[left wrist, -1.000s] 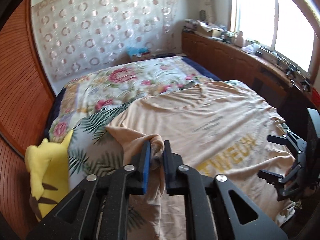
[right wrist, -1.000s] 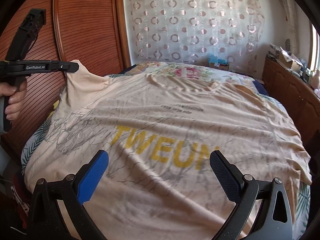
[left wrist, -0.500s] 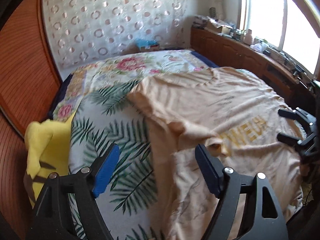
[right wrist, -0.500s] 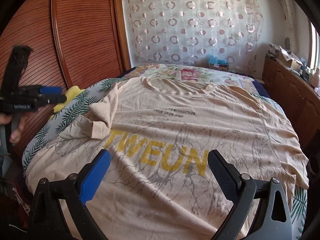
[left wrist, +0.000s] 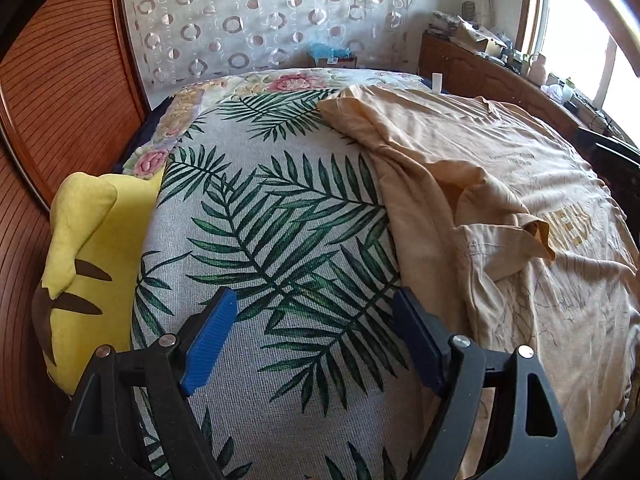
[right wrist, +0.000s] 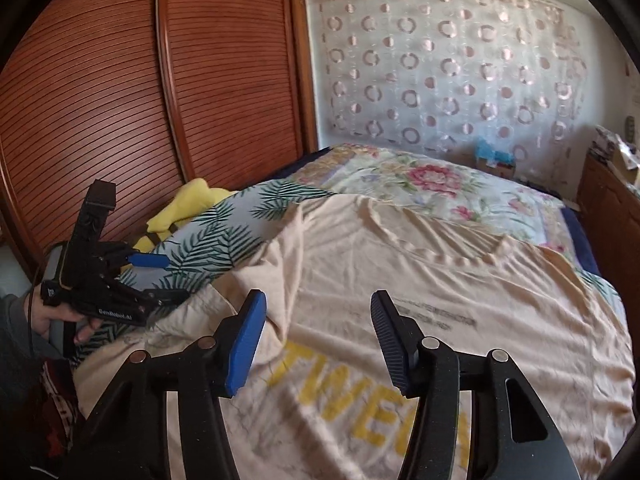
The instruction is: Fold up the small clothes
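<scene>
Left wrist view: taken from low over palm-leaf bedspread (left wrist: 280, 220), close, aimed down-forward toward curtained wall (left wrist: 260, 20); window (left wrist: 580, 40) at right edge. Right wrist view: taken from above beige T-shirt (right wrist: 440, 300), tilted less steeply, faced toward same curtain and wooden wardrobe (right wrist: 120, 100). Shared by both: T-shirt, bedspread, yellow plush (right wrist: 188, 204), curtain.

Peach T-shirt (right wrist: 460, 300), front up, spread across bed (left wrist: 280, 240). Yellow letters "TWEU…" across chest, small dark print lines above, faint grey marbled pattern lower down. Neckline toward far end. One sleeve (left wrist: 500, 216) flopped inward onto chest, bunched and creased, hem and stitching showing. That side edge rumpled over palm-leaf cover; rest fairly flat.
</scene>
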### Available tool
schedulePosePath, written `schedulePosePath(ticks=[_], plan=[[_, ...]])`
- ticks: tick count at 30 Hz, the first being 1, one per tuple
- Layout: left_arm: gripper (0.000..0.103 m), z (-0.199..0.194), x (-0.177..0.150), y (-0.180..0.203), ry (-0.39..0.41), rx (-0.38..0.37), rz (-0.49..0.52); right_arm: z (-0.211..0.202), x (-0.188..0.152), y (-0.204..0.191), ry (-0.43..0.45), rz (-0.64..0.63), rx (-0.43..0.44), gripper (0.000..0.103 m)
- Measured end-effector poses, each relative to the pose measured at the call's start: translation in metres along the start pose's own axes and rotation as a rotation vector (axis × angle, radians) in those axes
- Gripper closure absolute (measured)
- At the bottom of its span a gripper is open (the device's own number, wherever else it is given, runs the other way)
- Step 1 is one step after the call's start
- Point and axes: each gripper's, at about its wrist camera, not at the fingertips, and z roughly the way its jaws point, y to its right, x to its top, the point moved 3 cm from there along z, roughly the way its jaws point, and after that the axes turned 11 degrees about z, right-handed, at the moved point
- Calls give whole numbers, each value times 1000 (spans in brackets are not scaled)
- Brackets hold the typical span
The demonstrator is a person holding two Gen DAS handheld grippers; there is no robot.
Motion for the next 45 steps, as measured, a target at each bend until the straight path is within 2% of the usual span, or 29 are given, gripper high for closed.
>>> schedulePosePath(ticks=[7, 10, 13, 15, 16, 20, 22, 25, 28, 29, 30, 31, 34, 36, 39, 43, 44, 45], plan=[[19, 1, 1, -2, -3, -1, 0, 62, 11, -15, -103, -42, 71, 49], [19, 1, 0, -2, -3, -1, 0, 92, 12, -20, -167, -65, 90, 56], [18, 1, 1, -2, -3, 0, -1, 115, 9, -23, -218, -95, 80, 69], [17, 2, 1, -2, -5, 3, -3, 125, 7, -21, -238, -118, 68, 93], [17, 2, 1, -2, -5, 3, -4, 127, 8, -22, -237, -122, 66, 100], [17, 2, 1, -2, -5, 3, -4, 120, 18, -5, -174, -81, 48, 101], [17, 2, 1, -2, -5, 4, -3, 116, 23, 11, -147, -55, -25, 101], [17, 2, 1, -2, -5, 4, -3, 116, 26, 39, -157, 33, -103, 101], [17, 2, 1, -2, -5, 4, -3, 117, 27, 55, -140, 65, -186, 101], [17, 2, 1, -2, -5, 4, -3, 119, 28, 56, -134, 66, -193, 95], [17, 2, 1, -2, -5, 4, -3, 121, 29, 55, -128, 63, -199, 83], [17, 2, 1, -2, -5, 4, -3, 122, 28, 52, -118, 61, -203, 79], [17, 2, 1, -2, -5, 4, -3, 121, 26, 35, -96, 53, -143, 74], [17, 2, 1, -2, -5, 4, -3, 125, 19, 27, -107, 37, -114, 66], [17, 2, 1, -2, -5, 4, -3, 143, 11, 24, -137, -11, -95, 66], [17, 1, 1, -2, -5, 4, -3, 169, 4, 26, -209, -48, -144, 66], [17, 2, 1, -2, -5, 4, -3, 170, 4, 27, -196, -51, -138, 74], [17, 2, 1, -2, -5, 4, -3, 173, 3, 28, -200, -56, -144, 88]])
